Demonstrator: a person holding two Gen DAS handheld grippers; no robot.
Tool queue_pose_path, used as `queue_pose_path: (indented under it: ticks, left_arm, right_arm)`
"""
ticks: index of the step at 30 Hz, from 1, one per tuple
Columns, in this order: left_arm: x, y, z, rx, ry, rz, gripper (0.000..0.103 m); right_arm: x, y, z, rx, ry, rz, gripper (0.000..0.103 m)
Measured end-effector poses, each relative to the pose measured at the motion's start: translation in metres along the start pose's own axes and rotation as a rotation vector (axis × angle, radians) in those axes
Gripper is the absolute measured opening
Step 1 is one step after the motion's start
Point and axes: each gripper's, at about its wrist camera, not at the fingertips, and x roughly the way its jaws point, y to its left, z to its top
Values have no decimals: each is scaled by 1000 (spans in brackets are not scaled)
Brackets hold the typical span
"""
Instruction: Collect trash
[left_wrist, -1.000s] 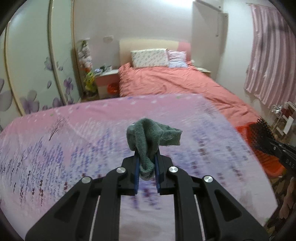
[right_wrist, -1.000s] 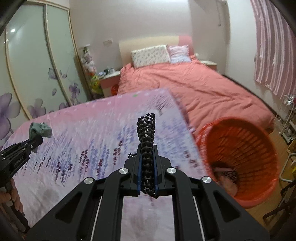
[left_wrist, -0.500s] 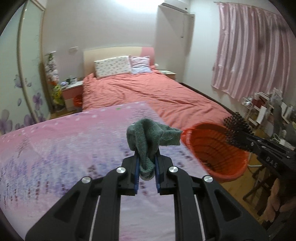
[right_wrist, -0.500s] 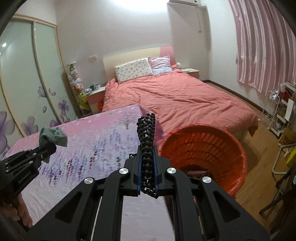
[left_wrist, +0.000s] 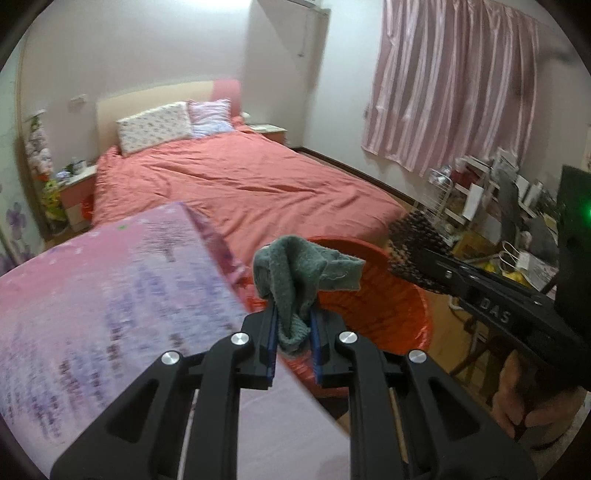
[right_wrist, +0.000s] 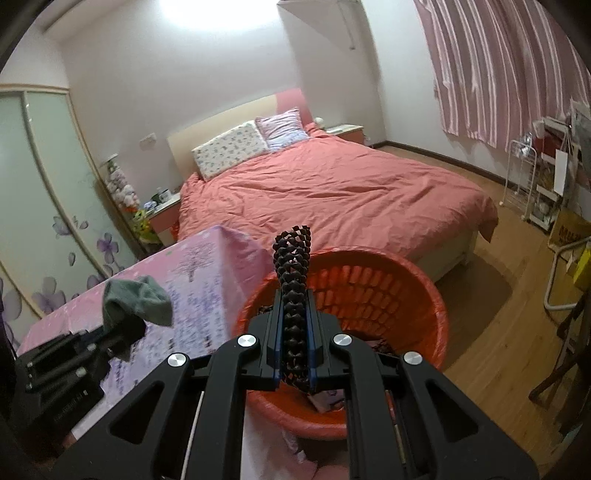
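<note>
- My left gripper (left_wrist: 293, 341) is clamped on a crumpled grey-green cloth (left_wrist: 295, 273); my right gripper (right_wrist: 294, 347) grips a black honeycomb mesh strip (right_wrist: 293, 288).
- Both are near the round orange plastic basket (right_wrist: 424, 295), which already holds some items; neither piece is dropped in yet.

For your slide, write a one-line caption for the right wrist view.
Right gripper clamps a black mesh strip above the orange basket, beside the floral tablecloth.
</note>
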Motion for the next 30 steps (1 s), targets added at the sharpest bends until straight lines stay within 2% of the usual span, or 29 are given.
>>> queue_pose_path:
  ticks: [3,4,5,6,7,8,9,12,15,16,18,21,22,24,26,30]
  left_arm:
    - [29,-15,5,15,30,-23,19]
    - [40,-18,6,19,38,-24,23]
    - [45,-18,6,21,45,-26,34]
    - [54,-18,5,22,54,-26,40]
    - [60,-17,5,21,59,-23,52]
    - [68,-17,4,21,67,-22,57]
    - [73,-17,4,22,72,-20,58]
    - [83,-10,-1,31,91,13,70]
    - [79,-1,-8,33,91,61,86]
    - [72,3,-11,30,86,77,92]
    - [56,9,-16,30,68,97,97]
    - [24,20,-27,35,41,168,99]
    - [12,24,-33,36,37,216,99]
    - [-8,31,-45,32,35,273,99]
    - [-29,41,-58,15,31,280,99]
    - [-77,60,-91,-31,-10,326,99]
  right_arm:
    - [13,-15,2,20,15,-3,11]
    - [19,-19,4,28,22,-2,12]
    - [25,-24,5,39,29,0,14]
    - [32,-29,6,49,39,5,24]
    - [35,-31,4,55,44,7,35]
    - [40,-34,4,63,48,10,41]
    - [42,-36,3,64,49,11,49]
    - [44,-40,0,59,48,-11,63]
    - [34,-43,-2,50,22,-58,82]
    - [30,-43,-2,40,13,-87,90]
    - [18,-40,-4,8,-6,-185,99]
    - [-4,-21,-12,-81,-42,-323,100]
    - [-11,-14,-17,-112,-47,-357,101]
    - [-26,0,-26,-173,-47,-375,101]
    - [-48,17,-41,-225,-82,-380,101]
    - [-92,49,-74,-281,-173,-456,101]
